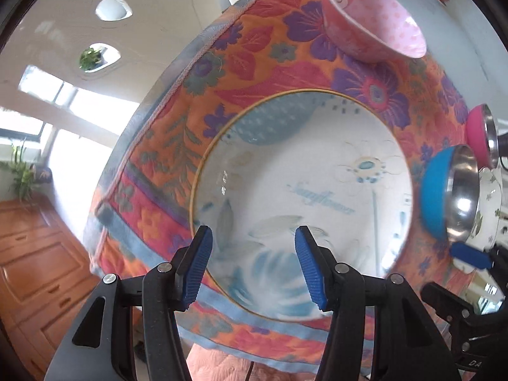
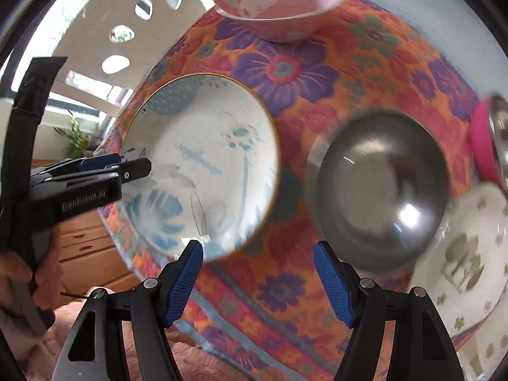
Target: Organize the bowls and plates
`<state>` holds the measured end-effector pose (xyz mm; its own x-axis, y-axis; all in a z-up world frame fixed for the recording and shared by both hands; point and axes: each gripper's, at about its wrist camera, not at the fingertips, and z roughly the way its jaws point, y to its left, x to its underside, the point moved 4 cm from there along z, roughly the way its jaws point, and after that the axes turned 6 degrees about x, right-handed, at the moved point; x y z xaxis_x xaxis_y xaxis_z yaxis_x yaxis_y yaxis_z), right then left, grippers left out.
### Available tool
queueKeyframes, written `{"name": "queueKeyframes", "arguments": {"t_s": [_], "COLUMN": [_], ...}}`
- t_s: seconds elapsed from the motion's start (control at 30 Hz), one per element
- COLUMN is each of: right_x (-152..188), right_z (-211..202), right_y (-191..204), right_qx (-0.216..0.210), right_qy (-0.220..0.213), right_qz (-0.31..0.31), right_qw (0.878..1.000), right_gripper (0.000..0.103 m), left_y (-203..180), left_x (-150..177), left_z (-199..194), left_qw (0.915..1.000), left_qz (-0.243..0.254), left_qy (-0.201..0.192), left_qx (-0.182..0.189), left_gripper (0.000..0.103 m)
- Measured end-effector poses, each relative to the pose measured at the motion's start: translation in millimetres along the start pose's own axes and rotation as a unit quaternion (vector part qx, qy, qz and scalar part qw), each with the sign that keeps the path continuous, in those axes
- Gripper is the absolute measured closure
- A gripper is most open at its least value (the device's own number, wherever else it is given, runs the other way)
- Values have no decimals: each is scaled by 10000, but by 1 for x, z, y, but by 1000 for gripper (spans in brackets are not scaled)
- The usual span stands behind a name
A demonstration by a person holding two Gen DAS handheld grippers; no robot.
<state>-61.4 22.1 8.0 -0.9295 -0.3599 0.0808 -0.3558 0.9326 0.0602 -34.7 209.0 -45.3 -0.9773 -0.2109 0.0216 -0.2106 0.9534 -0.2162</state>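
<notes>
from the left wrist, the left gripper (image 1: 254,263) hangs empty with its jaws parted over the near rim of the white floral plate (image 1: 301,197), which lies on the flowered cloth (image 1: 254,63); a careless drop could knock that rim. the right wrist view alone shows the right gripper (image 2: 258,277) gaping empty above cloth between plate and blue steel bowl (image 2: 381,190), whose blue outside only the left view reveals; the pink bowl (image 2: 276,6) sits beyond.

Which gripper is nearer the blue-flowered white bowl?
Left. The left gripper hangs open directly over the blue-flowered white bowl; the right gripper hovers beside it, toward the steel bowl.
</notes>
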Motion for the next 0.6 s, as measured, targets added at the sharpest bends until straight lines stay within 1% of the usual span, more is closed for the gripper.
{"name": "queueKeyframes", "arguments": {"t_s": [0.13, 0.23, 0.3, 0.4, 0.47, 0.6], "right_x": [24, 39, 51, 67, 78, 96], "right_z": [-26, -41, -45, -49, -51, -56], "right_y": [-26, -47, -72, -118, -150, -202], "right_qx": [-269, -278, -259, -289, -171, -14], "right_qy": [-310, -498, -529, -575, -598, -644], "right_qz": [53, 60, 180, 519, 767, 1098], "right_qw": [9991, 9984, 9981, 9966, 9951, 9919], "right_gripper": [33, 32, 32, 32, 32, 32], "left_y": [-36, -82, -105, -144, -170, -219], "left_x": [15, 30, 40, 56, 65, 78], "left_z": [-19, -29, -29, -23, -16, 8], "left_qw": [9998, 9991, 9983, 9961, 9946, 9901], "left_qz": [54, 222, 353, 672, 854, 1123], "left_qy": [-197, -248, -242, -154, -46, 228], "left_qx": [79, 273, 401, 549, 589, 810], "left_gripper": [51, 50, 47, 47, 47, 47]}}
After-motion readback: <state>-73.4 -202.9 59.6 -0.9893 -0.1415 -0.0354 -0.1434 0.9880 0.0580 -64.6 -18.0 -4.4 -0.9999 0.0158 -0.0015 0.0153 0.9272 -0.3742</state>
